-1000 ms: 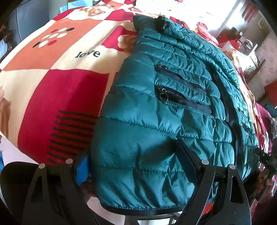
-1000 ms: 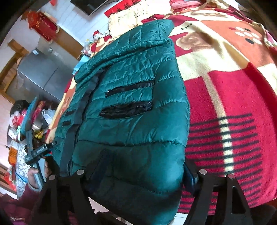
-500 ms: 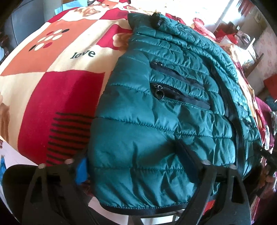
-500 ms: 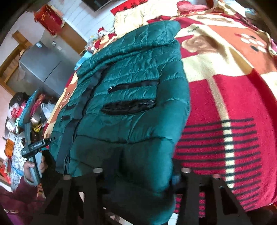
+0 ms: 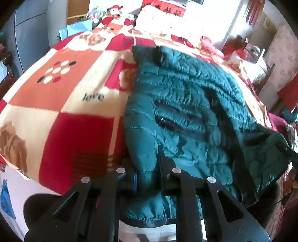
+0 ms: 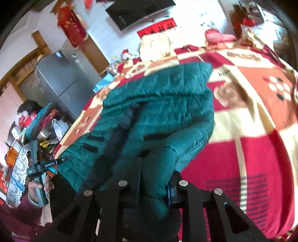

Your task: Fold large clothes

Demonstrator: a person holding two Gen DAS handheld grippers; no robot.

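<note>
A dark green quilted puffer jacket (image 5: pixel 195 104) lies on a bed with a red, cream and orange patterned blanket (image 5: pixel 65 104). My left gripper (image 5: pixel 147 173) is shut on the jacket's near hem corner and lifts it off the bed. In the right wrist view the same jacket (image 6: pixel 158 104) shows, and my right gripper (image 6: pixel 154 184) is shut on its other hem corner, bunched between the jaws. The left hand and gripper (image 6: pixel 39 173) show at the lower left of that view. The hem is raised and creased between both grippers.
A grey fridge (image 6: pixel 57 82) and a cluttered side table (image 6: pixel 28 130) stand left of the bed. A TV (image 6: pixel 139 11) hangs on the far wall. Pillows and red cushions (image 5: pixel 162 20) lie at the bed's head. A blanket (image 6: pixel 251 111) covers the bed to the right.
Both grippers closed from wide open onto the jacket's hem corners and lifted them. The jacket's lower part has risen and bunched; both views tilted up toward the room.
</note>
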